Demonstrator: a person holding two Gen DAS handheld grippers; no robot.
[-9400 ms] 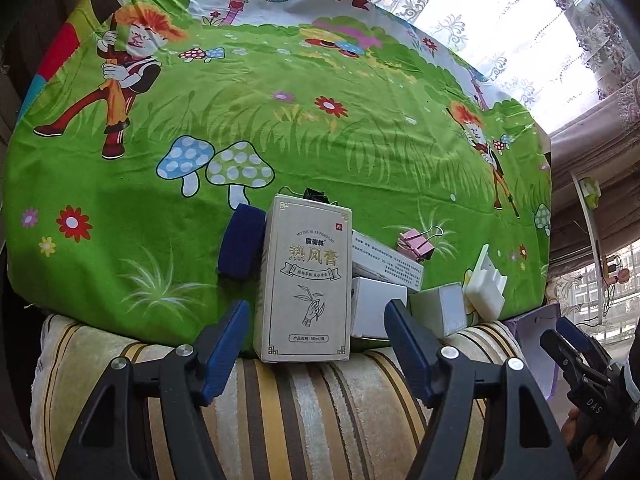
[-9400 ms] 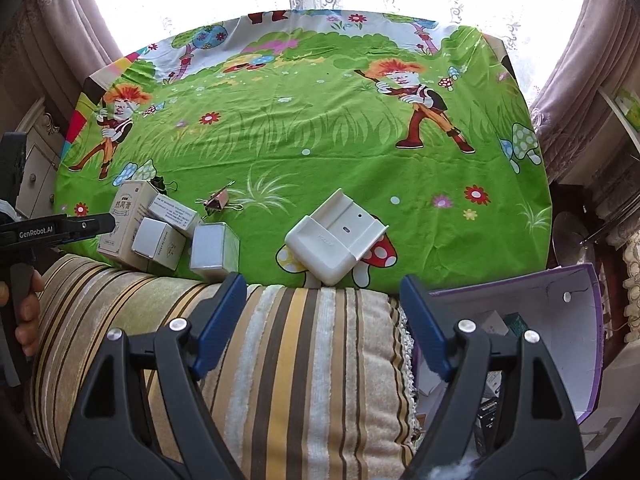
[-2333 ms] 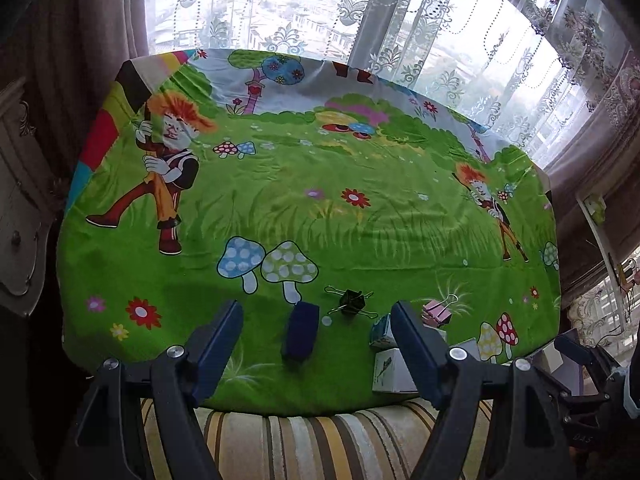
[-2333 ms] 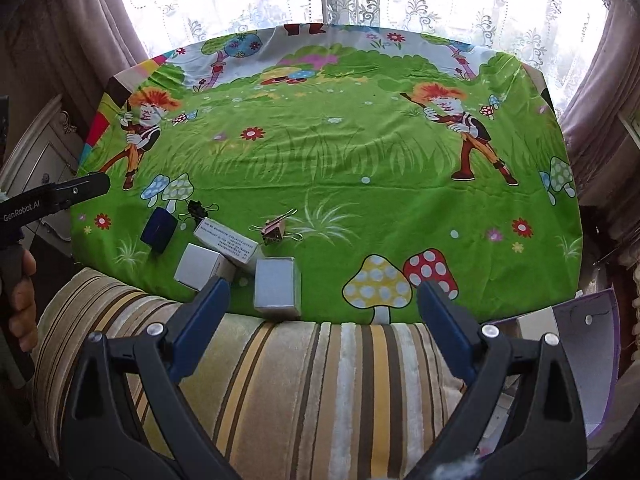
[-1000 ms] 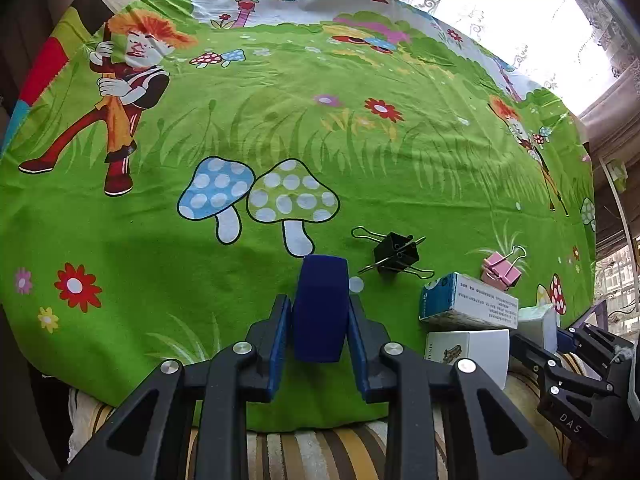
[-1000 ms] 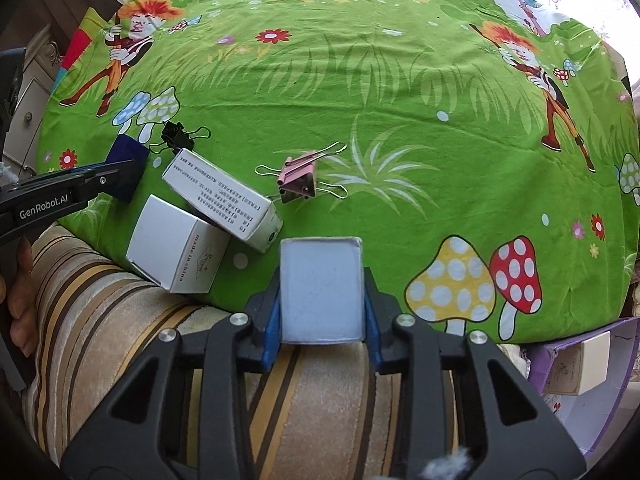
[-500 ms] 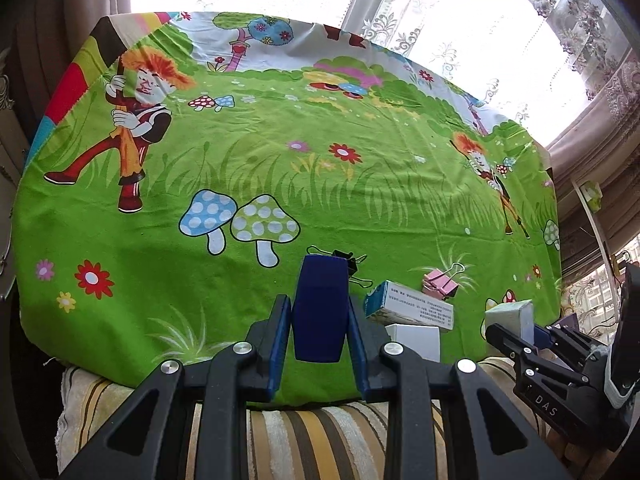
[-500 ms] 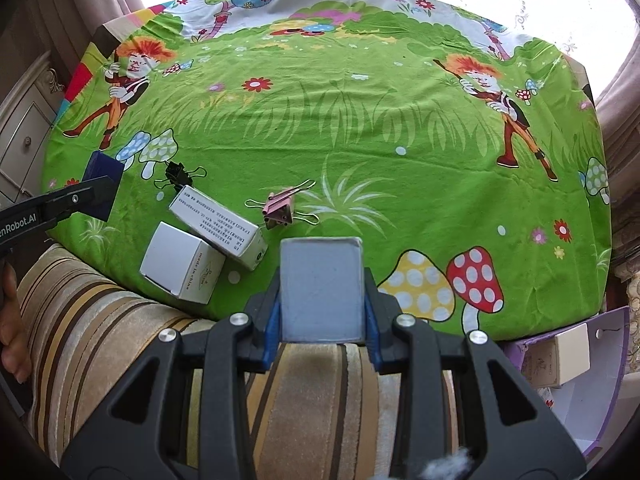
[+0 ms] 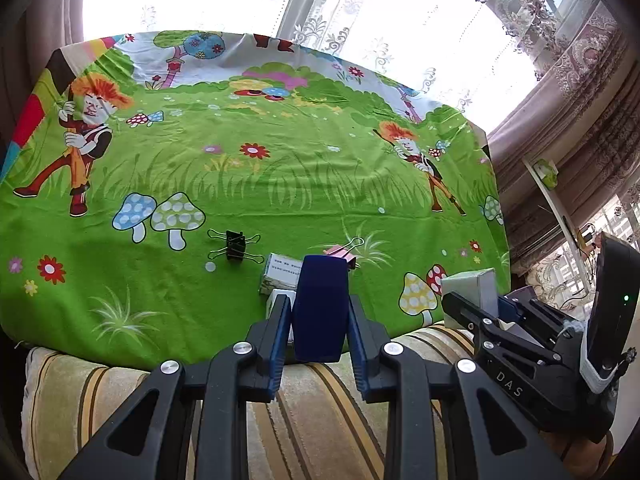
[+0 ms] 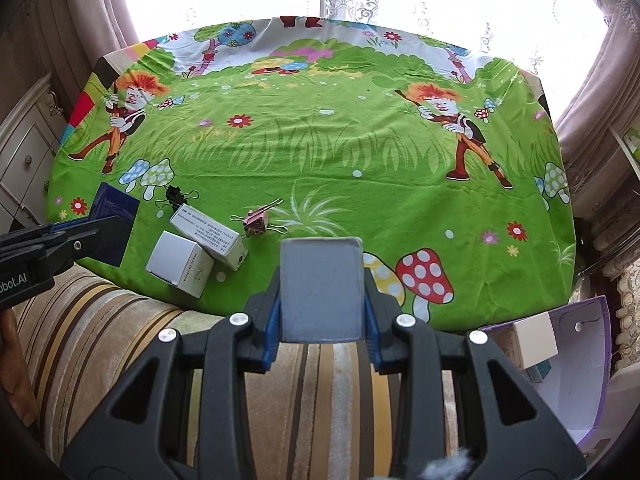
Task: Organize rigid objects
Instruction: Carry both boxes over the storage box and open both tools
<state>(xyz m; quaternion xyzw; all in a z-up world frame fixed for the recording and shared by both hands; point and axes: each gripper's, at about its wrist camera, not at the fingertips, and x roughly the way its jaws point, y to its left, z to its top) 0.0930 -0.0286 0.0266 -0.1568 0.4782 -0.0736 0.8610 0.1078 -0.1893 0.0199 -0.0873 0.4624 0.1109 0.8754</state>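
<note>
Navy box [image 9: 319, 312] is clamped in the left claw [image 9: 319, 322], grey box [image 10: 321, 288] in the right claw [image 10: 321, 312], above two white cartons [image 10: 180, 269].

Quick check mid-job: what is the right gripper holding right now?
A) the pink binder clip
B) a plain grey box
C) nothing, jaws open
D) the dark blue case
B: the right gripper is shut on the grey box, while the pink binder clip lies on the green cloth and the left gripper has the dark blue case.
</note>
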